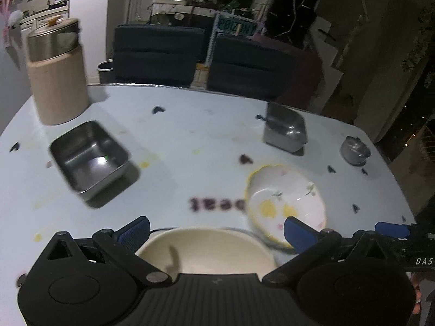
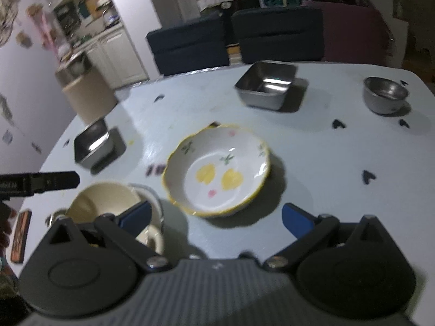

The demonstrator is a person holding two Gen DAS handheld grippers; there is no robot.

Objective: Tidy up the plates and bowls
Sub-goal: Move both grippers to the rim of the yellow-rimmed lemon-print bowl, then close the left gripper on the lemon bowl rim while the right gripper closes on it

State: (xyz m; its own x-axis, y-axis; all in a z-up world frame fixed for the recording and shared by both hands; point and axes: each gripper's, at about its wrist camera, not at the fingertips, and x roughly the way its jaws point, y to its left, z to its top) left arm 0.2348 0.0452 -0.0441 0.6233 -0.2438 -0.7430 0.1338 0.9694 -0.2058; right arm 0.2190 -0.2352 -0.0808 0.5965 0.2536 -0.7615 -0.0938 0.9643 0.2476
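A cream bowl (image 1: 206, 252) sits on the white table (image 1: 190, 135) just under my left gripper (image 1: 217, 231). That gripper is open, with its blue fingertips (image 1: 134, 233) wide apart and above the bowl's rim. The cream bowl (image 2: 106, 201) appears nested in a thin-rimmed dish (image 2: 155, 201). To its right lies a flowered plate with a yellow rim (image 1: 285, 203). My right gripper (image 2: 216, 217) hovers open and empty just in front of the flowered plate (image 2: 217, 168). The left gripper's black finger (image 2: 54, 180) shows above the cream bowl.
A steel rectangular tray (image 1: 89, 157) lies at left, a steel square container (image 2: 266, 87) at the back and a small steel bowl (image 2: 384, 95) at far right. A beige canister (image 1: 58, 81) stands at the back left. Dark chairs (image 1: 157, 54) line the far edge.
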